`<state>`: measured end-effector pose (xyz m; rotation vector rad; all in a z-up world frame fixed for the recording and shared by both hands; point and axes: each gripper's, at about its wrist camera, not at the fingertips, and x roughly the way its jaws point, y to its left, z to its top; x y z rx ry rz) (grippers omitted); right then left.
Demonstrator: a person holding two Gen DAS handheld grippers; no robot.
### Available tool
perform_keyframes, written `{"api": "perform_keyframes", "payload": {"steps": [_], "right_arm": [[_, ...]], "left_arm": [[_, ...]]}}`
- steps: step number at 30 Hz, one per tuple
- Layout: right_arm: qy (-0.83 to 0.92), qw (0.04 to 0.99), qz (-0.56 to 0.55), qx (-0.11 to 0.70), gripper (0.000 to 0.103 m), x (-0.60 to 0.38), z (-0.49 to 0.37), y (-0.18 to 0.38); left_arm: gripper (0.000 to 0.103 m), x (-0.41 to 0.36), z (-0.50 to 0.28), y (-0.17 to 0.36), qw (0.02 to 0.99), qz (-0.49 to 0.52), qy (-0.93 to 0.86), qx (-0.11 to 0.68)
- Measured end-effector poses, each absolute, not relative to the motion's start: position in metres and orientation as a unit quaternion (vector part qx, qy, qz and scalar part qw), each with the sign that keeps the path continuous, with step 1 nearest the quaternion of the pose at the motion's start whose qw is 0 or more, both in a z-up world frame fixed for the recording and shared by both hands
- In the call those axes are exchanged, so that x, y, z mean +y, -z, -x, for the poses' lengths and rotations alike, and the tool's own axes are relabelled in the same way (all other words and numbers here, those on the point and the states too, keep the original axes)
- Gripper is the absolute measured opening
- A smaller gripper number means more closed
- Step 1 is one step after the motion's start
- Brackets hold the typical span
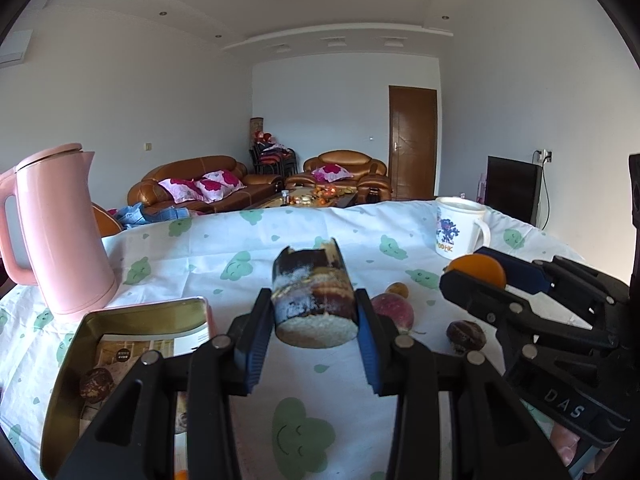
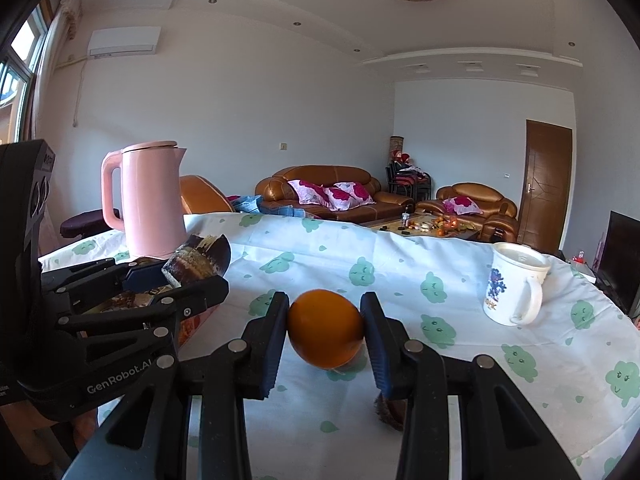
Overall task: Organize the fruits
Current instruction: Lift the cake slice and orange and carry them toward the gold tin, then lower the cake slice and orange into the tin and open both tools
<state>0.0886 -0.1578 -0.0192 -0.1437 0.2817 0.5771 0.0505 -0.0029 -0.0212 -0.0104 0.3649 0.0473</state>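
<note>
L gripper (image 1: 316, 320) clamped on sugarcane piece (image 1: 314, 300), frame centre, above open tin (image 1: 80, 344) lower left. R gripper (image 2: 325, 330) clamped on orange (image 2: 325, 328), centre frame.

I'm seeing the tin (image 1: 132, 344) lying left of my left gripper (image 1: 316, 332), the kettle (image 1: 60, 232) standing behind it, the mug (image 1: 460, 226) sitting far right on the table (image 1: 280, 240).

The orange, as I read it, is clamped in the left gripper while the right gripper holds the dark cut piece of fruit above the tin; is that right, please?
Not quite: the sides are swapped. The right wrist view shows the right gripper clamping the orange; the left wrist view shows the left gripper holding the dark cut piece of fruit, beside the tin rather than above it.
</note>
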Motion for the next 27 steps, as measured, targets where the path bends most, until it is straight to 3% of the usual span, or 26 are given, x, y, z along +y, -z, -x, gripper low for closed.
{"api": "perform_keyframes", "payload": {"steps": [27], "right_arm": [[-0.345,0.923,0.097,0.142,0.039,-0.1,-0.074,0.016]], "left_arm": [[0.041,0.055,-0.027,0.026,0.976,0.028,-0.083,0.198]]}}
